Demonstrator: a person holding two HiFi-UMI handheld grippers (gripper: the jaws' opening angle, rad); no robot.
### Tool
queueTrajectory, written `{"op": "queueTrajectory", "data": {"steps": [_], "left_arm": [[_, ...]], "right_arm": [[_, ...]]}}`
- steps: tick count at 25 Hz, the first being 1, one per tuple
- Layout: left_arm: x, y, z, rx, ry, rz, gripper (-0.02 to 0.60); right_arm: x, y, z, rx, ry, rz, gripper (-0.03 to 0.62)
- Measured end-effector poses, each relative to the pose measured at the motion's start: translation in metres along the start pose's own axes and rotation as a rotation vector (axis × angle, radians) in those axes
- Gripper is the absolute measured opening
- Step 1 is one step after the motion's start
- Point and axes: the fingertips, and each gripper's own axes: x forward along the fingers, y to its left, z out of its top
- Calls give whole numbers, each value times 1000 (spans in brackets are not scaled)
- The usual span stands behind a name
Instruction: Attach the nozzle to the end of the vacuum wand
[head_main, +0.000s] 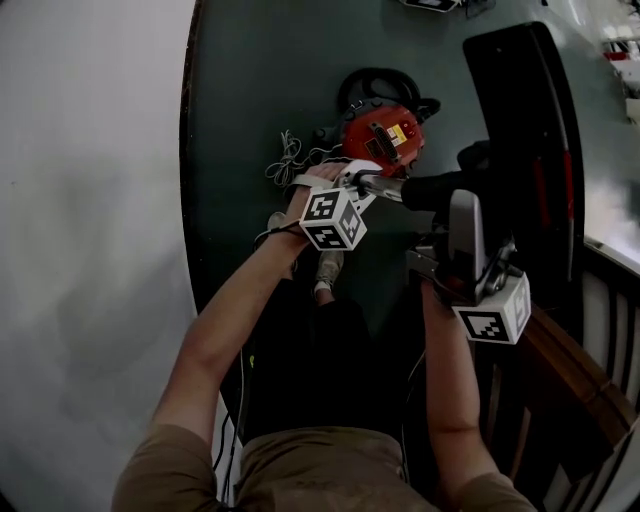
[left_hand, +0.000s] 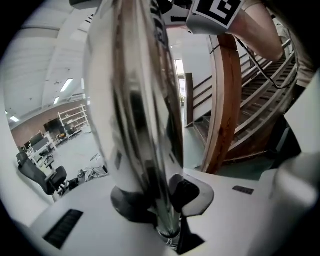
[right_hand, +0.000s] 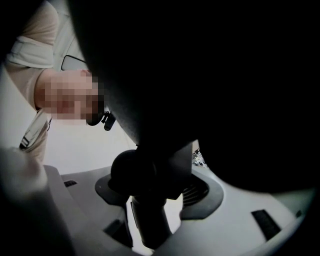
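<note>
Dark floor (head_main: 250, 90), wand (left_hand: 135, 100) clamped in left tool (left_hand: 162, 200)

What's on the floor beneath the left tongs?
A red vacuum cleaner, black hose and white cord. The left tongs cover its near edge.

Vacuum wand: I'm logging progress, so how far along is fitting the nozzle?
Done: both parts are picked up. In hand: the left gripper is shut on the chrome wand, the right gripper on the black nozzle, their ends meeting in the head view. Left: I can't confirm it's seated; push home.
</note>
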Motion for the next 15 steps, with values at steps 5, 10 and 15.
{"op": "queueTrajectory", "data": {"steps": [5, 10, 15], "left_arm": [[-4, -1, 1, -16, 6, 7, 84], [-12, 5, 0, -44, 13, 22, 84], [-5, 5, 5, -48, 18, 25, 84]], "right_arm": [[-9, -22, -4, 217, -63, -52, 267], [-3, -5, -4, 133, -39, -40, 267], [4, 11, 2, -33, 28, 10, 267]]}}
